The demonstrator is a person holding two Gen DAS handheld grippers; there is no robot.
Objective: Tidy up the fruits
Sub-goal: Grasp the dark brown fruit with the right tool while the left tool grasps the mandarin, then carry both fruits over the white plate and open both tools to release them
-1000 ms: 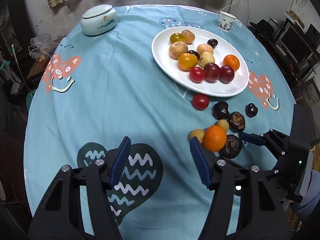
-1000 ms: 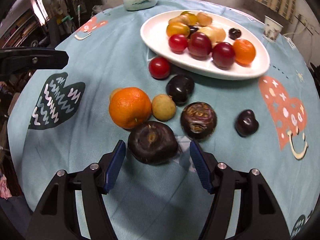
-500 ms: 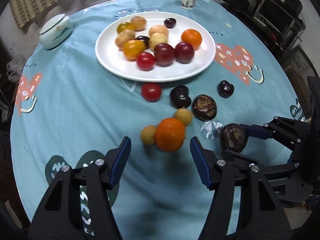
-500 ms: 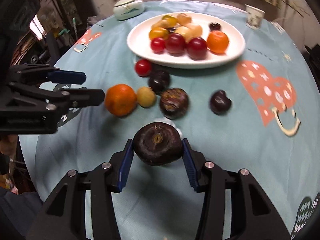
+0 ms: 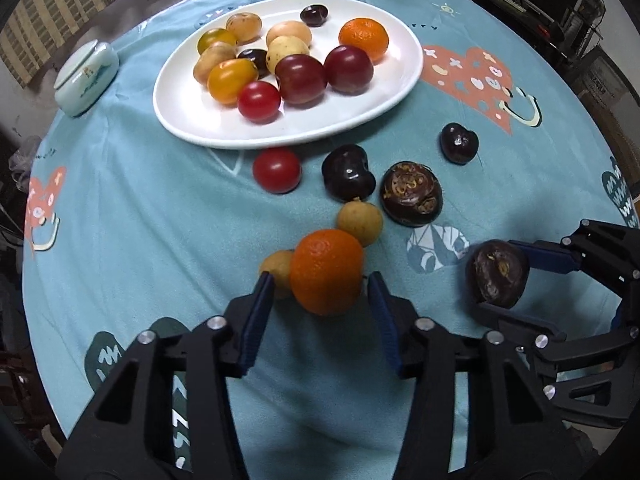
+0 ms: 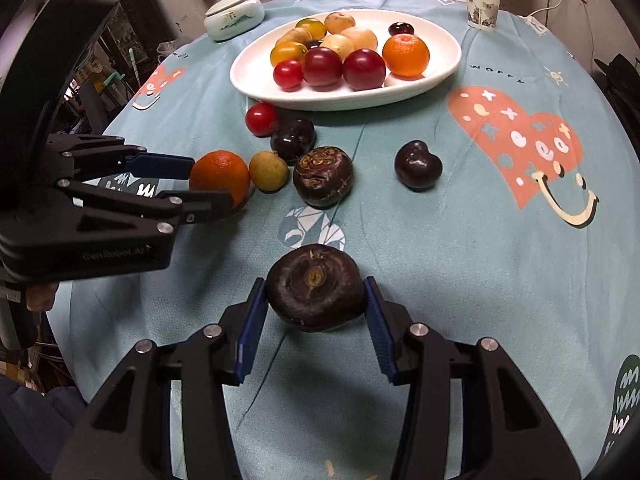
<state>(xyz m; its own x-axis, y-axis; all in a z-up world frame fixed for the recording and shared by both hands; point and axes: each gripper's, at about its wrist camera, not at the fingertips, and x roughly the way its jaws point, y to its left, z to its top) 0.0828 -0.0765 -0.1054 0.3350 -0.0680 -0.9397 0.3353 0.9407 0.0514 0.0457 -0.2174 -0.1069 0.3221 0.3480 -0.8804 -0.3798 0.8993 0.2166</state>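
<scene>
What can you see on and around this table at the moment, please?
plate: one, white, far side, holding twelve mixed fruits
red tomato: one, red, on cloth beside plate
dark cherries: two, near-black, on cloth
loose water chestnut: one, dark brown, on cloth
tan fruits: two, tan, flanking loose orange
loose orange: one, orange, between left gripper's fingers
lidded jar: one, pale green, near plate
paper cup: one, white, far edge
tablecloth: one, teal
left gripper: black, blue pads, jaws closing around loose orange
right gripper: black, blue pads, gripping held water chestnut
</scene>
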